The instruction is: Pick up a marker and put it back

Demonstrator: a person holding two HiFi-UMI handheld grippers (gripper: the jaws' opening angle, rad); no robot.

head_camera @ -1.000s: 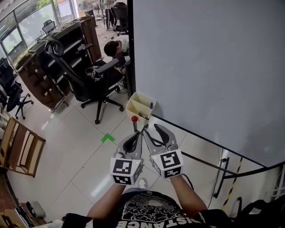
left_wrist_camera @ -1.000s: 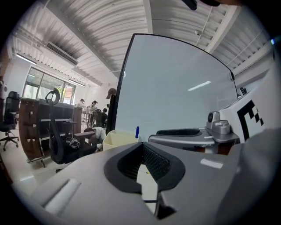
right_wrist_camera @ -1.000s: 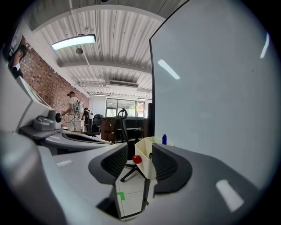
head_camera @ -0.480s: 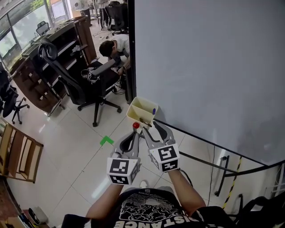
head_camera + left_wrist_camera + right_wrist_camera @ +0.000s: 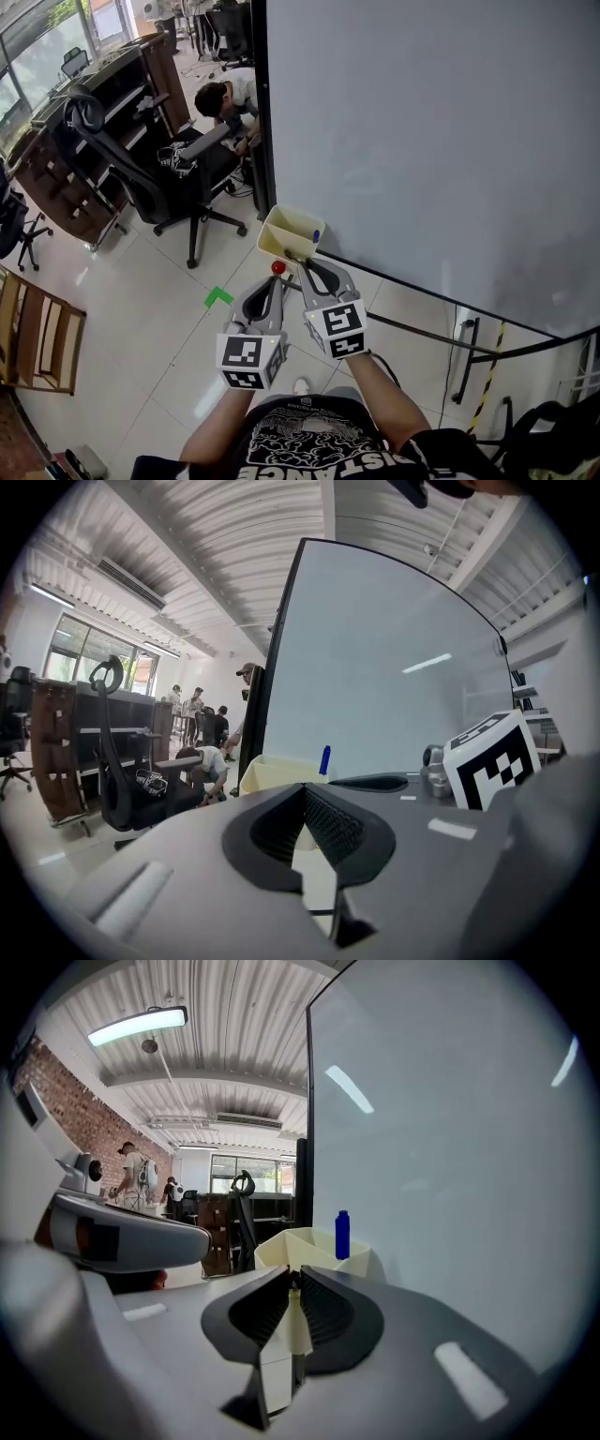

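Looking down through the head view, I see both forearms stretched forward side by side. The left gripper (image 5: 273,281) and right gripper (image 5: 302,266) point almost level at the cream bin (image 5: 275,232) by the whiteboard's (image 5: 422,141) lower corner. A blue marker (image 5: 316,235) stands upright in the compartment nearest the board, and a thin dark marker (image 5: 292,257) runs from the bin's near rim to the right tips. In the left gripper view, the jaws meet at their tips with nothing between them. In the right gripper view, the jaws have just been closing and now sit narrow, pinching the dark marker at their tips, just short of the bin.
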